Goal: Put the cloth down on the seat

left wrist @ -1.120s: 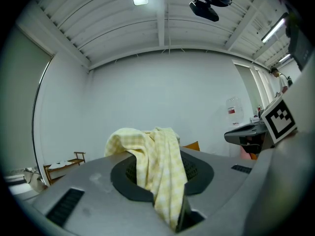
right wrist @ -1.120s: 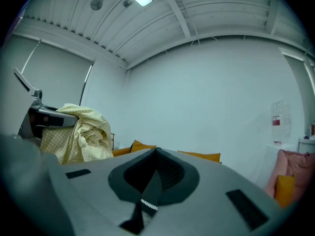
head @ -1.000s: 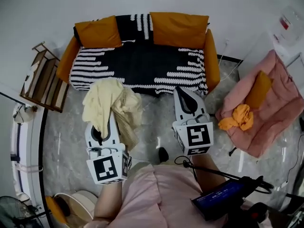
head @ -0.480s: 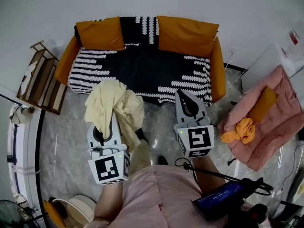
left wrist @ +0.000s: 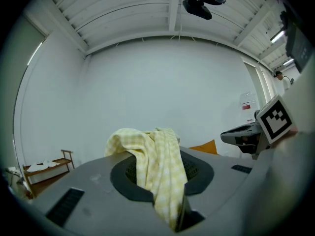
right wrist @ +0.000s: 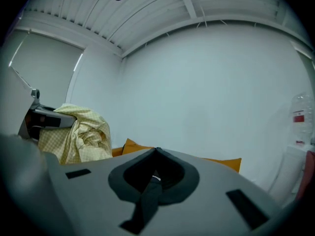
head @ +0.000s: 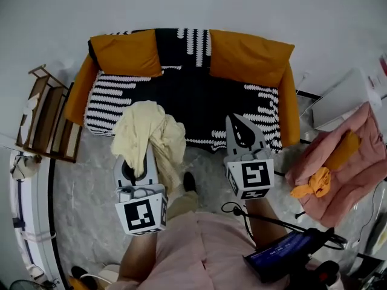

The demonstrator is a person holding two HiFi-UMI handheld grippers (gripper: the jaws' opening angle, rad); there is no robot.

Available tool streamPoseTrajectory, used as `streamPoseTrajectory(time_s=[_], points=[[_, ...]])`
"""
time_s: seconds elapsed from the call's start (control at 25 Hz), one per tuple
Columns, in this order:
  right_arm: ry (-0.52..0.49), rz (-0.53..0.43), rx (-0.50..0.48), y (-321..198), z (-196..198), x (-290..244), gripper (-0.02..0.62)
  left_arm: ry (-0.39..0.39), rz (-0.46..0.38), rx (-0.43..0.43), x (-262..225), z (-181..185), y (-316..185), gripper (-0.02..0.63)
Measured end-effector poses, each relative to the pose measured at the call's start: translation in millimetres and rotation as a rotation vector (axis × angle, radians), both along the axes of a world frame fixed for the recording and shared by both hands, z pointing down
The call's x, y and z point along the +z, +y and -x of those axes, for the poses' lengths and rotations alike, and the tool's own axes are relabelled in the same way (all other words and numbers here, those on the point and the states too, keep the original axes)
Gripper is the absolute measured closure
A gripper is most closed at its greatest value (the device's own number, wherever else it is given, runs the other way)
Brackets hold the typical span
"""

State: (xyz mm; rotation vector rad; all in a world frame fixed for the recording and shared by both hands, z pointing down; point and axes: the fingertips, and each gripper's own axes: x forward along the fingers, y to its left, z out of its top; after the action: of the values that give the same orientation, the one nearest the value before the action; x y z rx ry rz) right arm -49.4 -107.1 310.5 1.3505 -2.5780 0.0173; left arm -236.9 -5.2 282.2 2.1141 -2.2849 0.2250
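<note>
A pale yellow checked cloth hangs bunched from my left gripper, whose jaws are shut on it just in front of the sofa's front edge. In the left gripper view the cloth drapes over the closed jaws. The sofa seat is black with white zigzag bands, with orange arms and two orange cushions at its back. My right gripper is shut and holds nothing, over the seat's front right part. In the right gripper view the cloth shows at the left.
A wooden slatted rack stands left of the sofa. At the right is a pink padded chair with an orange cloth on it. A person's foot is on the marbled floor between the grippers. A cable runs from the right gripper.
The sofa has come closer and lower in the head view, so both grippers now sit nearer its front edge. The cloth stays held in the left gripper.
</note>
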Motion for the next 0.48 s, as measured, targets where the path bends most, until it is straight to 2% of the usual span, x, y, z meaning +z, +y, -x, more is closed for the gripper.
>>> streamPoseTrajectory(time_s=[0.2,0.48], points=[[-0.01,-0.049,0.023,-50.5,45.1,-16.2,0.594,-0.011,-0.046,0.045,-13.2,41.7,-60.1,0.511],[-0.015,-0.11,0.073,-87.5,56.7,-41.6,0.594,-0.011,-0.11,0.077,-35.8,67.2,-111.7,0.511]])
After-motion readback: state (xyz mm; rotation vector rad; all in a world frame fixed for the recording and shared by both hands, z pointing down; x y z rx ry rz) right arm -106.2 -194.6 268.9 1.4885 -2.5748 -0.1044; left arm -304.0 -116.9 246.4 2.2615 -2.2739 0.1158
